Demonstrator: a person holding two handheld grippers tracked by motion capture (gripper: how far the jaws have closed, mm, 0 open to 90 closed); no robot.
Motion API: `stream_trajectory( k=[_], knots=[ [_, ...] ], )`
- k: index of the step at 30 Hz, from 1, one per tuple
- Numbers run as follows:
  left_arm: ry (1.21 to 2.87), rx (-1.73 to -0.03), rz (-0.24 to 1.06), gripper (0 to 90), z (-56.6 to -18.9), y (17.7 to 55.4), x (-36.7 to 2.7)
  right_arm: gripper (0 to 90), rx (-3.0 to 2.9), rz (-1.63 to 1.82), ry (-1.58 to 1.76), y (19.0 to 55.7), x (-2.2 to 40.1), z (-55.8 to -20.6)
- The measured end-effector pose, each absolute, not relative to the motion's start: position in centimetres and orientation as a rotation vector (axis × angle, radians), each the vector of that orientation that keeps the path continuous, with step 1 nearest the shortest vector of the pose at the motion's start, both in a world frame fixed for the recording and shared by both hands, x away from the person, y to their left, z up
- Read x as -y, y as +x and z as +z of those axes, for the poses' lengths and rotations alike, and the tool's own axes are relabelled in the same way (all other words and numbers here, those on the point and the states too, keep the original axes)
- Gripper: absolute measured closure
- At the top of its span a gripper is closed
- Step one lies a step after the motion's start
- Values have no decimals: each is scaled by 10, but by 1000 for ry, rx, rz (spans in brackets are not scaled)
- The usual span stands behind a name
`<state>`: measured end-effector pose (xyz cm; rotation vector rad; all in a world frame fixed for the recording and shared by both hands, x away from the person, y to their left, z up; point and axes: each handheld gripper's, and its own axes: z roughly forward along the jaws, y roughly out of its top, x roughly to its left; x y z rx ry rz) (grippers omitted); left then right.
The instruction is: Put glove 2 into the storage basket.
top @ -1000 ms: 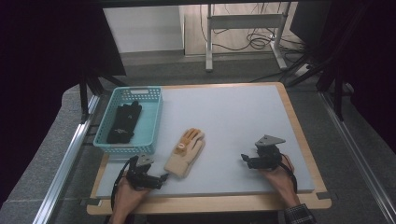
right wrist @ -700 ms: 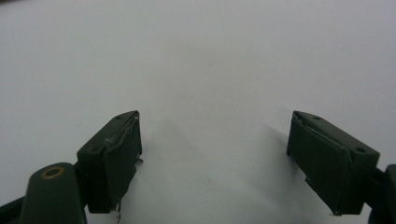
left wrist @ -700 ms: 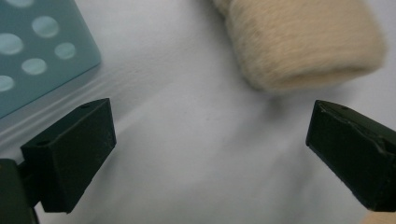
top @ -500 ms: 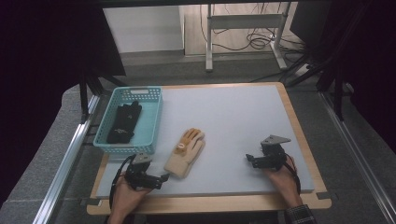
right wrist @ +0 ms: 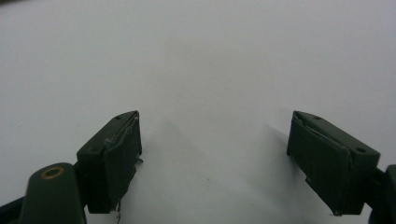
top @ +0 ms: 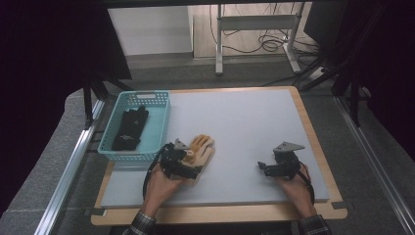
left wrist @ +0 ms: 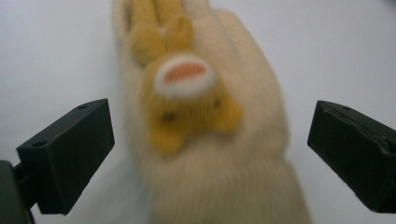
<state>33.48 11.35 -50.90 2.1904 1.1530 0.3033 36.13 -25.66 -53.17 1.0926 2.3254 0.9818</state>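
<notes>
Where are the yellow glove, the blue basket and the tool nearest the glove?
yellow glove (left wrist: 205, 154), left gripper view, knitted palm.
blue basket (top: 164, 122), high view, right wall.
left tool (top: 188, 164), high view, between its tips.

The high view looks down on the table (top: 244, 122); both gripper views skim that same surface close up.

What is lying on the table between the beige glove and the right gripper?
Nothing: in the high view only bare white table lies between the beige glove and the right gripper.

Basket (top: 160, 128) at table (top: 254, 122) left edge, gloves (top: 129, 128) in it. Knit glove (top: 201, 149) just right, nr front edge.
</notes>
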Motion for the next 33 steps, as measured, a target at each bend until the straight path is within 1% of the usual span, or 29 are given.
stream_trajectory(
  k=[4, 7, 10, 11, 14, 16, 17, 19, 21, 23, 25, 29, 33],
  knots=[
    [2243, -1190, 263, 7, -522, 350, -101, 175, -2325, 982, 1093, 361, 257, -532],
    [2282, -1201, 250, 7, -530, 353, -95, 175, -2325, 982, 1092, 361, 257, -532],
    [2303, -1201, 286, 21, -531, 351, -92, 175, -2325, 982, 1092, 361, 257, -532],
    [2302, -1208, 298, 41, -530, 351, -93, 175, -2325, 982, 1092, 361, 257, -532],
    [2287, -1223, 308, 217, -525, 352, -98, 175, -2324, 980, 1092, 361, 256, -532],
    [2278, -1240, 309, 300, -524, 353, -100, 175, -2324, 980, 1092, 361, 256, -532],
    [2276, -1247, 312, 356, -524, 353, -101, 175, -2324, 980, 1091, 361, 256, -532],
    [2270, -1261, 313, 436, -522, 354, -103, 175, -2324, 980, 1092, 361, 256, -532],
    [2271, -1266, 312, 495, -522, 355, -104, 175, -2324, 980, 1092, 361, 256, -532],
    [2282, -1259, 310, 537, -520, 355, -103, 175, -2324, 979, 1092, 361, 256, -532],
    [2282, -1252, 301, 551, -518, 356, -102, 175, -2324, 979, 1092, 361, 256, -532],
    [2263, -1235, 309, 557, -509, 360, -102, 175, -2324, 980, 1091, 361, 256, -532],
    [2228, -1229, 331, 556, -490, 364, -105, 175, -2324, 980, 1091, 361, 256, -532]
  ],
)
